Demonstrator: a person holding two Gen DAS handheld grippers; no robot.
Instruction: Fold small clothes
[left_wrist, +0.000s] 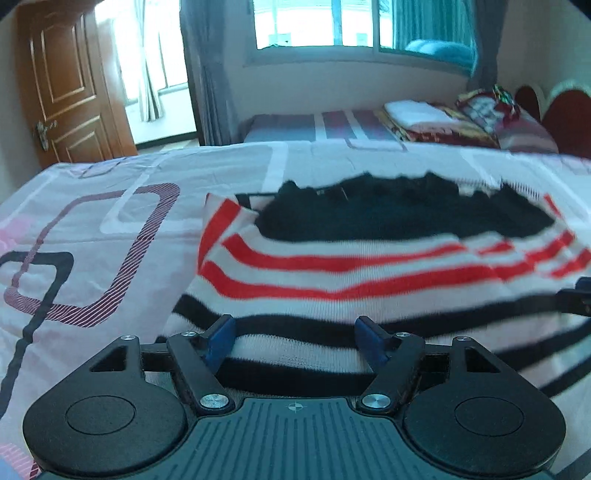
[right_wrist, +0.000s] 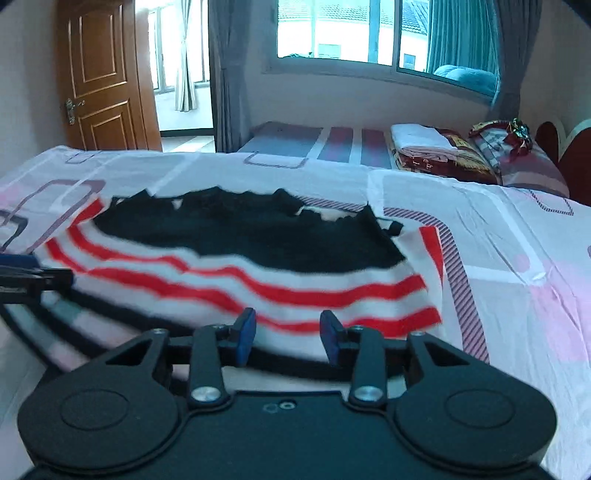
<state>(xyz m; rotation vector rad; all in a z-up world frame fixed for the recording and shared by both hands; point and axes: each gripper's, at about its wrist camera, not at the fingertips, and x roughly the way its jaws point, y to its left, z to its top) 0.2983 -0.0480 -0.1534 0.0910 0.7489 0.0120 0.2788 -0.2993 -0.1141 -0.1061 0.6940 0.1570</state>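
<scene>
A small knitted garment (left_wrist: 351, 273) with red, white and black stripes lies flat on the patterned bed sheet (left_wrist: 110, 221). Its far part is black with a jagged edge. My left gripper (left_wrist: 295, 341) hovers over the garment's near left portion, open, its blue pads (left_wrist: 221, 338) wide apart and not pressing the cloth. In the right wrist view the same garment (right_wrist: 258, 284) spreads ahead. My right gripper (right_wrist: 288, 334) is open over its near right corner, with nothing pinched. Each gripper's tip shows at the edge of the other's view.
Beyond the near bed stands a second bed (right_wrist: 332, 142) with folded blankets (right_wrist: 424, 147) and a pillow (right_wrist: 517, 155). A wooden door (right_wrist: 103, 77) stands open at the far left. A window (right_wrist: 351, 29) and grey curtains (right_wrist: 229, 74) line the back wall.
</scene>
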